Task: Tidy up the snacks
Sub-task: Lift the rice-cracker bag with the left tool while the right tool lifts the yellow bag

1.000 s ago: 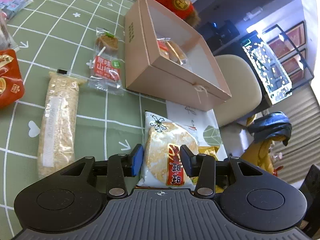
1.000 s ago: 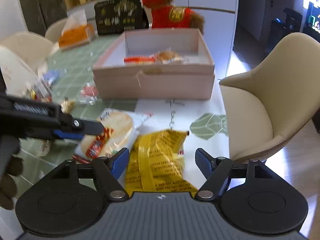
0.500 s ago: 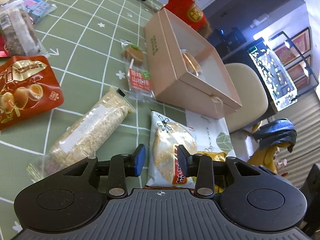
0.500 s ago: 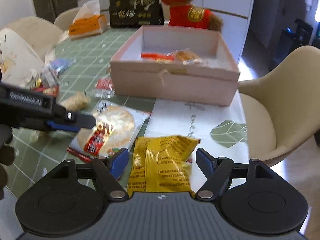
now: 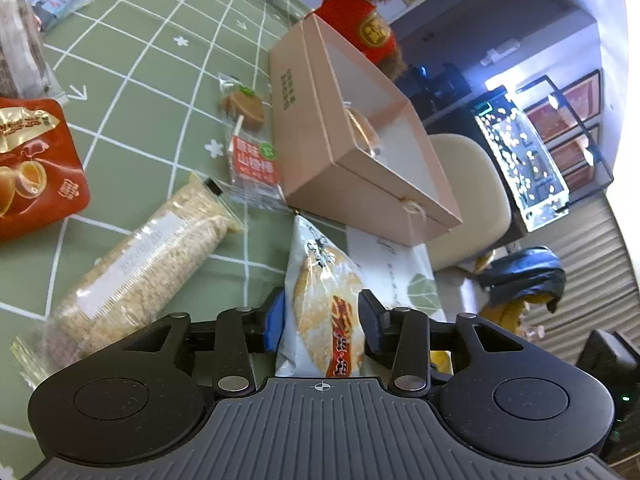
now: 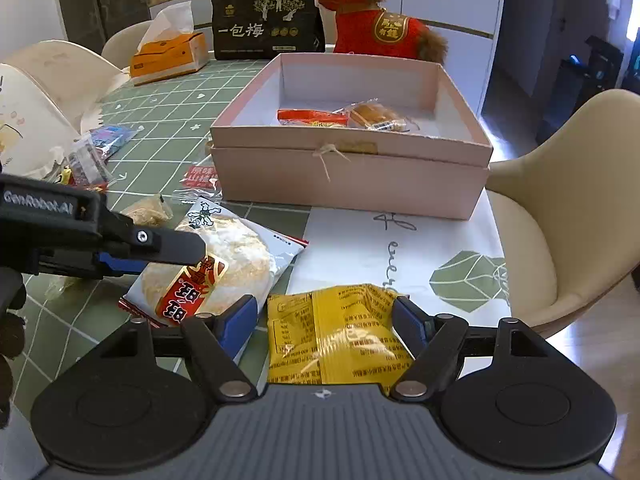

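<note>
A white rice-cracker pack [image 5: 326, 300] lies on the green cloth between the jaws of my left gripper [image 5: 322, 322], which are closed against its sides; it also shows in the right wrist view [image 6: 224, 268]. My right gripper [image 6: 324, 318] has its jaws against the sides of a yellow snack bag [image 6: 340, 332] at the table's near edge. The open pink box [image 6: 352, 168] stands just beyond, holding a red pack [image 6: 312, 117] and a bread bun [image 6: 374, 115]. In the left wrist view the box [image 5: 352, 160] is ahead to the right.
A long oat bar [image 5: 148, 268], a hawthorn lollipop pack [image 5: 252, 152] and a red snack bag [image 5: 32, 164] lie left of the box. A tissue box [image 6: 168, 56], black gift box [image 6: 266, 20] and plush toy [image 6: 380, 20] stand at the back. A beige chair [image 6: 560, 216] is right.
My left gripper has moved forward over the cracker pack and closed onto it. My right gripper has moved down and narrowed around the yellow bag.
</note>
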`<action>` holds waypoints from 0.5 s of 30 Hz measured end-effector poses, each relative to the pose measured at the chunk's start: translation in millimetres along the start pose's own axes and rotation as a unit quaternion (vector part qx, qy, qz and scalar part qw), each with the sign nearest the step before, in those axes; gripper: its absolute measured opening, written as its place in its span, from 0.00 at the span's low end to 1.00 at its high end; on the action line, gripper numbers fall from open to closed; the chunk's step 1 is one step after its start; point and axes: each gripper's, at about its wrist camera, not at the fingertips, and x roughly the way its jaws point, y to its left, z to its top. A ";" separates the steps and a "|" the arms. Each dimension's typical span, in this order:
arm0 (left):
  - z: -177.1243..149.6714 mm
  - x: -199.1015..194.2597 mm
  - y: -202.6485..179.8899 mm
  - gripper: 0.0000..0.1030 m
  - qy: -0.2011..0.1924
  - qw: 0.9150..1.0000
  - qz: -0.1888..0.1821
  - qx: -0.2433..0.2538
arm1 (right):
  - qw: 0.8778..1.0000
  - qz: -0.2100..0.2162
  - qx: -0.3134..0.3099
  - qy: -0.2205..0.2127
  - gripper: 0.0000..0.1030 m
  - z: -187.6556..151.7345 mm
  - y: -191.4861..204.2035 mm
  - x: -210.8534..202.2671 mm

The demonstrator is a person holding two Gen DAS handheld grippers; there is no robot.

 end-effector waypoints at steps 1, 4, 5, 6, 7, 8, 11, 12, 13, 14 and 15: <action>-0.6 -3.2 -4.9 0.43 -0.001 1.000 -0.002 0.010 | 1.000 0.003 0.001 0.001 0.73 -0.7 -1.2 -0.7; -3.0 -8.3 -21.9 0.43 0.007 0.999 -0.020 0.038 | 1.000 0.019 0.007 0.003 0.73 -3.0 -5.7 -3.0; -4.1 -6.5 -28.1 0.43 0.013 0.999 -0.023 0.046 | 1.000 0.023 0.009 0.003 0.73 -3.8 -6.1 -3.3; -5.1 -3.6 -33.4 0.43 0.016 0.998 -0.020 0.054 | 1.000 0.026 0.010 0.003 0.73 -5.0 -6.7 -3.8; -6.1 0.3 -37.1 0.43 0.017 0.998 -0.013 0.060 | 1.000 0.027 0.010 0.003 0.73 -5.8 -6.3 -3.6; -6.8 5.3 -40.0 0.42 0.017 0.998 -0.004 0.065 | 1.000 0.030 0.009 0.004 0.73 -7.1 -6.6 -4.1; -8.4 20.2 -42.0 0.35 0.024 0.998 0.012 0.064 | 0.999 0.033 0.001 0.004 0.73 -11.1 -6.7 -7.8; -8.8 23.7 -41.4 0.31 0.030 0.998 0.013 0.062 | 0.999 0.032 -0.003 0.004 0.73 -11.7 -6.6 -9.1; -9.2 26.9 -40.9 0.22 0.037 0.997 0.015 0.062 | 0.999 0.032 -0.006 0.005 0.73 -13.4 -7.0 -10.4; -9.9 29.2 -40.3 0.21 0.042 0.997 0.016 0.063 | 0.999 0.032 -0.008 0.007 0.73 -15.2 -7.1 -11.6; -10.9 30.8 -39.2 0.21 0.047 0.997 0.018 0.063 | 0.999 0.031 -0.009 0.010 0.73 -17.6 -7.8 -12.1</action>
